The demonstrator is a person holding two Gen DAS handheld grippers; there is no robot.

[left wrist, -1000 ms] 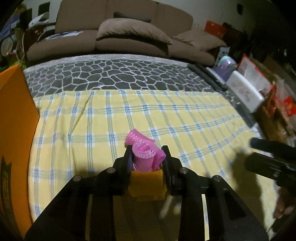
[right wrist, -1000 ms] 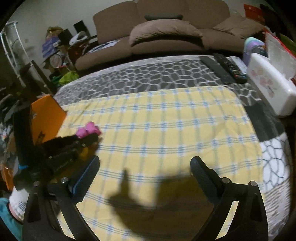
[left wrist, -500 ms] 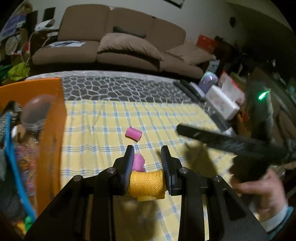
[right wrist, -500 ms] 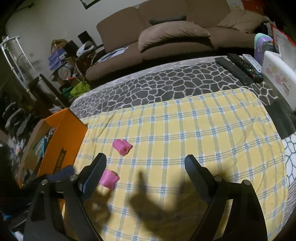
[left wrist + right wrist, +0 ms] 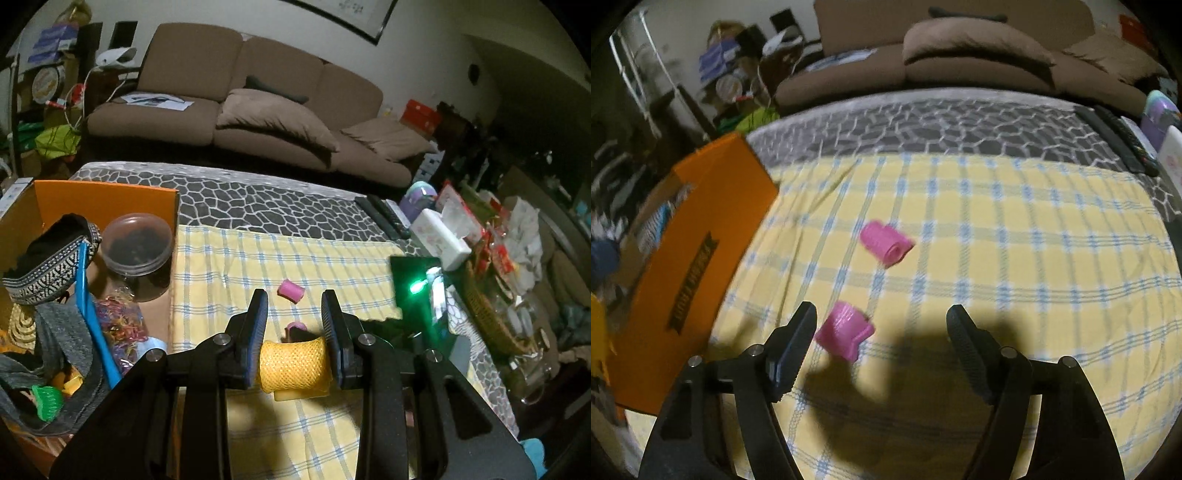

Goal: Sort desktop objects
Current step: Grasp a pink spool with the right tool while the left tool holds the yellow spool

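Your L gripper (image 5: 294,317) is angled down, jaws clamped on a yellow roller (image 5: 293,365). Your R gripper (image 5: 881,334) tilts steeper down, jaws wide but closing, nothing pressed btwn them.

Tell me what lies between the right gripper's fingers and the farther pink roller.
In the right wrist view, only the nearer pink roller on the checked cloth lies before the farther pink roller; the right gripper is closing, touching nothing.

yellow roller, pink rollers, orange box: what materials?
Yellow roller: looks like woven mesh over a plastic core, matte; net texture shows. Pink rollers: probably plastic, ribbed surface, though blurred. Orange box: cardboard by its look, flat printed wall, smooth finish.
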